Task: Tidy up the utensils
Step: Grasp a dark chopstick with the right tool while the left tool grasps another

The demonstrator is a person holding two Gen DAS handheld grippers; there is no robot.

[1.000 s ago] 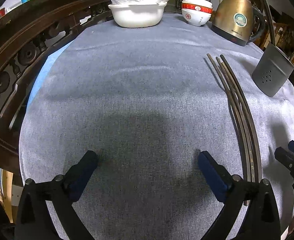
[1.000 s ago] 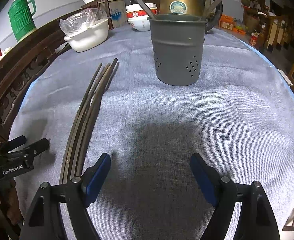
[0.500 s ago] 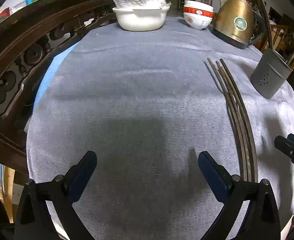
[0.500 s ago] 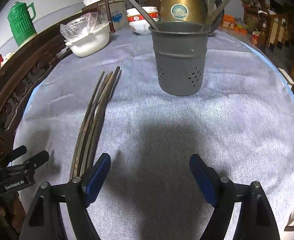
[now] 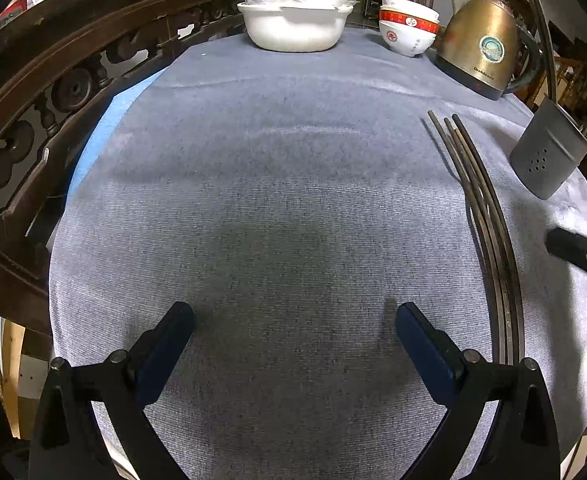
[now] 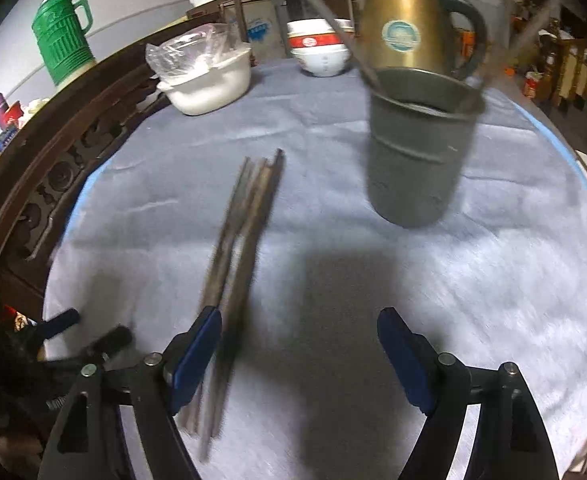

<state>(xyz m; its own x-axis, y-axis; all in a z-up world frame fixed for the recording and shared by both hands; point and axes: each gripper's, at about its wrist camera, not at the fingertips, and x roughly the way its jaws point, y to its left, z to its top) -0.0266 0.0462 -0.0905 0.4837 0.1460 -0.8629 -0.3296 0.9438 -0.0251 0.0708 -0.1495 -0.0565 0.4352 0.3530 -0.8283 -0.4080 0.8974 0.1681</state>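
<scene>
Several dark chopsticks (image 5: 489,224) lie side by side on the grey cloth, right of my left gripper (image 5: 293,332), which is open and empty. In the right wrist view the chopsticks (image 6: 241,240) run under the left finger of my right gripper (image 6: 299,340), which is open and empty. A grey perforated utensil holder (image 6: 417,152) stands ahead and right, with several utensils in it; it also shows in the left wrist view (image 5: 545,156). The right gripper's tip (image 5: 573,248) shows at the right edge of the left wrist view.
A white bowl with a plastic bag (image 5: 293,28), stacked red-and-white bowls (image 5: 407,32) and a gold kettle (image 5: 481,52) stand at the far edge. A carved wooden chair back (image 5: 53,92) curves along the left. A green jug (image 6: 61,40) stands behind it.
My right gripper has swung left and forward, so the chopsticks now lie under its left finger; its view is blurred by motion. The left gripper has drawn back slightly.
</scene>
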